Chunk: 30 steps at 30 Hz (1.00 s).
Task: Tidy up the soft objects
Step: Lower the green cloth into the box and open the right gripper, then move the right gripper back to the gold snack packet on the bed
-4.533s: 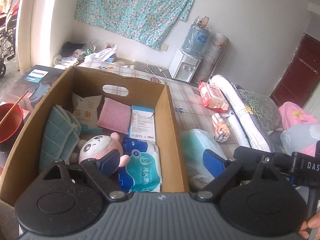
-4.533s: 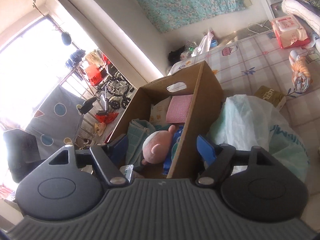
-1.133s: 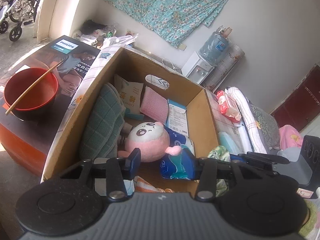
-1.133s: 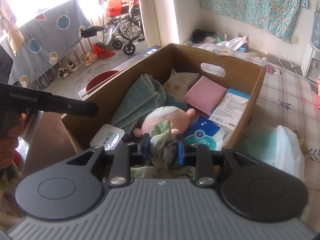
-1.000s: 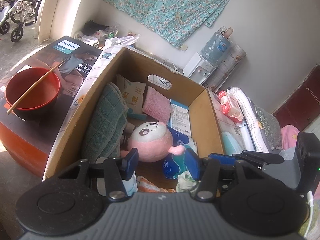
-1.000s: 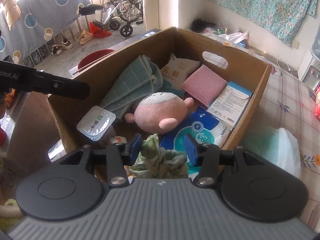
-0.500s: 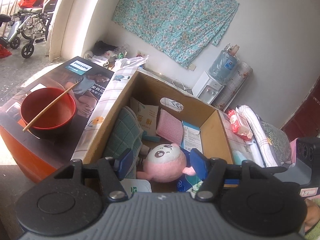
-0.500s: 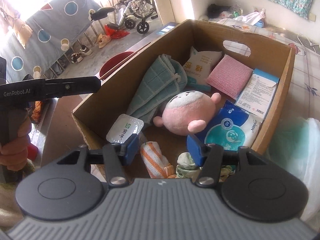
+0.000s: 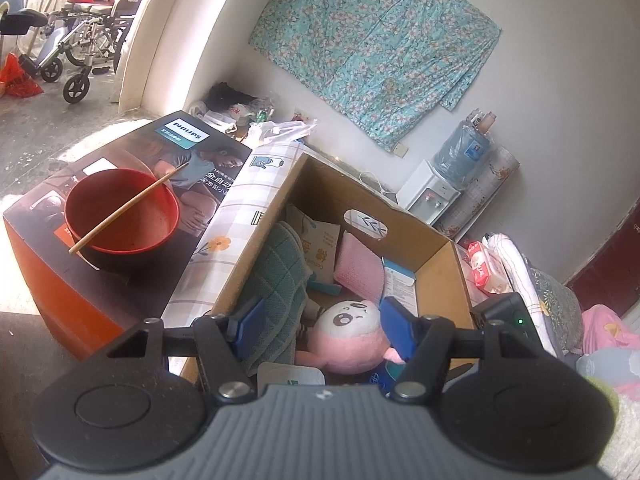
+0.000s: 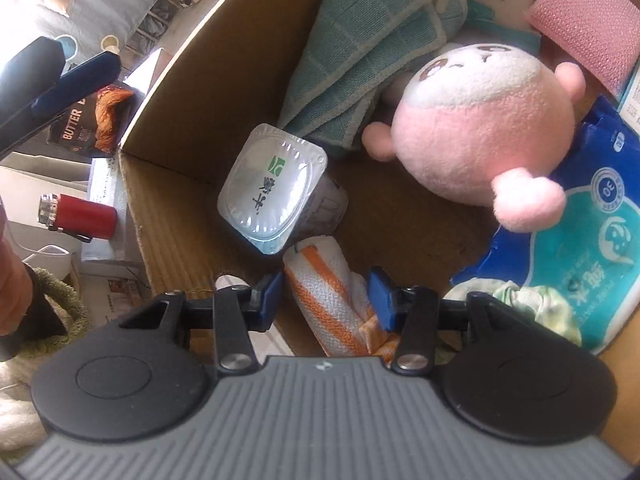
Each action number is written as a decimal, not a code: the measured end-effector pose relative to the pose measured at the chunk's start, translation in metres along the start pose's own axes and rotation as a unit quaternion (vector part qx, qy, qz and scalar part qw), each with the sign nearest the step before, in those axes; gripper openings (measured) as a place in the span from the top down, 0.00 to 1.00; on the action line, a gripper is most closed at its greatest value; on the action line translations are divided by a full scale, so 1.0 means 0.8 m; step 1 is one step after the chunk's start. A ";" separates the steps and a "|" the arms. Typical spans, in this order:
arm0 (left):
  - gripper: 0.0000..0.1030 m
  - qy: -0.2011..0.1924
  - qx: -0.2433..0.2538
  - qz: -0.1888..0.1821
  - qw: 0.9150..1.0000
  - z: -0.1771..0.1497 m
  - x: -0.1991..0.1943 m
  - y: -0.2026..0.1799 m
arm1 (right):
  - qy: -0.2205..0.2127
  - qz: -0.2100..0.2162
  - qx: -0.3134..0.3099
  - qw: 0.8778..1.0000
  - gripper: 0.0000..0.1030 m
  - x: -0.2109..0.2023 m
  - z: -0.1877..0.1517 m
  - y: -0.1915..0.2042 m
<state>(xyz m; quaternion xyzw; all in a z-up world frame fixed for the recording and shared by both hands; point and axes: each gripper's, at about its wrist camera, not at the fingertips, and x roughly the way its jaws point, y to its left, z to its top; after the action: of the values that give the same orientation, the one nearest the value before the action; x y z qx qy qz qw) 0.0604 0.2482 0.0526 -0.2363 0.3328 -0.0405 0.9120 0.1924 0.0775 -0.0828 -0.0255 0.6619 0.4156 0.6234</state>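
Note:
A cardboard box holds a pink plush toy, a green towel, a pink cloth, tissue packs and a sealed cup. My right gripper is open, low inside the box, with its fingers either side of an orange-striped rolled cloth. A green floral cloth lies loose beside it, near the blue tissue pack and the plush toy. My left gripper is open and empty, above the box's near end.
A red bowl with a chopstick stands on a Philips carton left of the box. A water dispenser is behind. Bedding lies to the right. A red lighter lies outside the box.
My right gripper opened and let go of the green floral cloth in the box, then dropped lower over the striped cloth. My left gripper pulled up and back, opening wider.

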 end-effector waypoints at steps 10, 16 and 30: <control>0.37 0.009 -0.002 -0.008 1.000 -0.001 0.009 0.003 | -0.095 -0.083 -0.015 0.992 0.55 -0.090 -0.003 -0.001; 0.37 0.009 -0.004 -0.010 1.000 -0.001 0.010 0.002 | -0.028 -0.106 -0.014 0.994 0.55 -0.062 -0.011 -0.010; 0.22 0.017 0.012 -0.014 1.000 -0.010 0.021 -0.027 | -0.218 -0.058 0.038 0.974 0.45 -0.191 -0.066 -0.028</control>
<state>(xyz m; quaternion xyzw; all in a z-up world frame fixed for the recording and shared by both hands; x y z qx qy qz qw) 0.0708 0.2219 0.0473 -0.2289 0.3449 -0.0612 0.9082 0.1956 -0.0416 0.0283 0.0504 0.5229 0.3487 0.7762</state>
